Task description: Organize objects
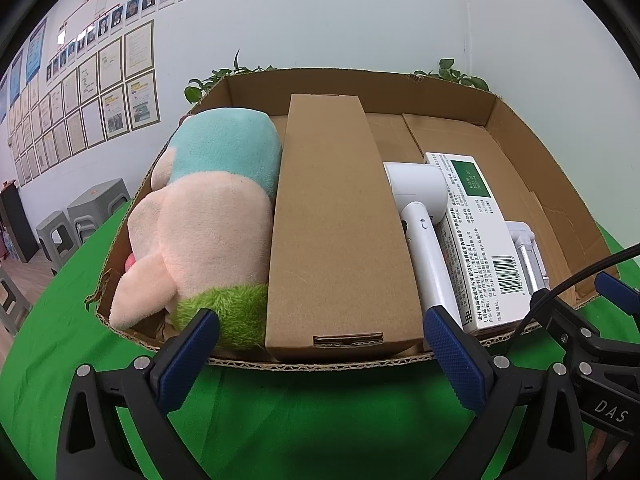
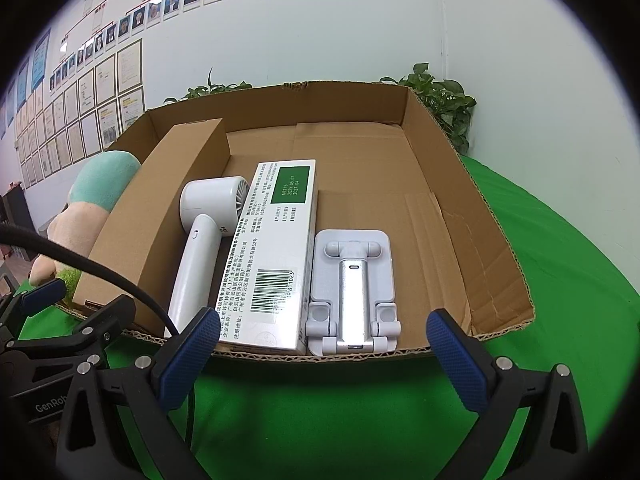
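Shallow cardboard tray (image 2: 472, 200) on the green-covered bench (image 2: 320, 400), holding five items side by side at its near edge, listed by size. Plush toy (image 1: 208, 216), far left: soft, light, compressible; judged best pinched across a limb or a fold of the body. Long brown carton (image 1: 336, 216), touching the toy: stiff, weight unknown, faces smooth; grip across its narrow width near one end. White medicine box (image 2: 276, 248), right of the dryer: thin card, light, likely to dent under hard squeezing. White hair dryer (image 2: 200, 248), between carton and medicine box: rigid, glossy, probably slippery; the handle is the natural hold. Folding phone stand (image 2: 352, 292), rightmost: hard plastic, hinged, may shift when lifted. Left tongs (image 1: 320, 344) and right tongs (image 2: 320, 336) both stand wide apart, empty, just short of the tray's near wall.
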